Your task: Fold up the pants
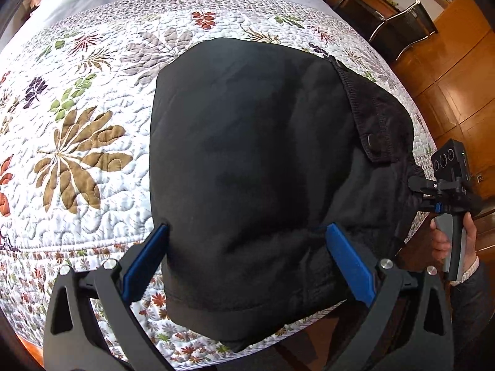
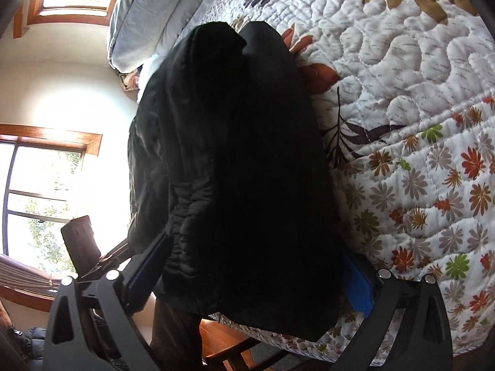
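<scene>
Black pants (image 1: 256, 154) lie folded in a thick bundle on the floral quilt (image 1: 77, 142), near the bed's front edge. A waistband with a snap button (image 1: 370, 138) shows at the right side. My left gripper (image 1: 247, 232) has its blue pads wide apart on either side of the bundle's near end, with the cloth between them. My right gripper (image 2: 247, 247) also straddles a thick fold of the pants (image 2: 241, 154) with its jaws wide. It also shows from outside in the left wrist view (image 1: 433, 185), at the pants' right edge.
The quilt (image 2: 402, 92) covers the bed, with grey pillows (image 2: 148, 15) at the head. A wooden desk and a black chair (image 1: 402, 27) stand beyond the bed on a wood floor. Windows (image 2: 40, 170) fill the left of the right wrist view.
</scene>
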### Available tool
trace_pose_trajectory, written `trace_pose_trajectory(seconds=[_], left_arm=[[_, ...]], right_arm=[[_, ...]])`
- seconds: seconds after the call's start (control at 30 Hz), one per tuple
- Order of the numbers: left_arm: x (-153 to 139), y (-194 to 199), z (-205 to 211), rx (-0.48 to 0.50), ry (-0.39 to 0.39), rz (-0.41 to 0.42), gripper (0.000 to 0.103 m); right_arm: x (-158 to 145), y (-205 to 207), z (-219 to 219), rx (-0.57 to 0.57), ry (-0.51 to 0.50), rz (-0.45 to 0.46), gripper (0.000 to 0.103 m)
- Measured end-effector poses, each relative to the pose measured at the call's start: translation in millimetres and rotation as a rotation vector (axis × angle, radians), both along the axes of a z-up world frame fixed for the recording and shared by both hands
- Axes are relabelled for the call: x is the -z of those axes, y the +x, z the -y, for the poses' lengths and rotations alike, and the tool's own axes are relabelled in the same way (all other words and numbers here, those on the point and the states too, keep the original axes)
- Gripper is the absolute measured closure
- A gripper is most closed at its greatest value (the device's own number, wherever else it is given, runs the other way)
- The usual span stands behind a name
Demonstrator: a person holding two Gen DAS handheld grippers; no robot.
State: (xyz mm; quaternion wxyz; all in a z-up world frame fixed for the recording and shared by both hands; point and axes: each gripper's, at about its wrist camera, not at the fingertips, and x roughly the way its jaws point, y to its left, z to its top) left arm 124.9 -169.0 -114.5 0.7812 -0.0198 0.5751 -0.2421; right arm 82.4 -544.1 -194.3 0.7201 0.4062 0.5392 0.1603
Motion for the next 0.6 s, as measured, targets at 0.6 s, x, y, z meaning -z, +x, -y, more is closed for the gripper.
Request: trace_pose_trajectory(seconds=[0.6], left_arm=[[1,8,-18,-0.048,-0.129,-0.026,0.003]], right_arm=[[-30,30,-63,-0.051,-0.310,-0.064,0.003]])
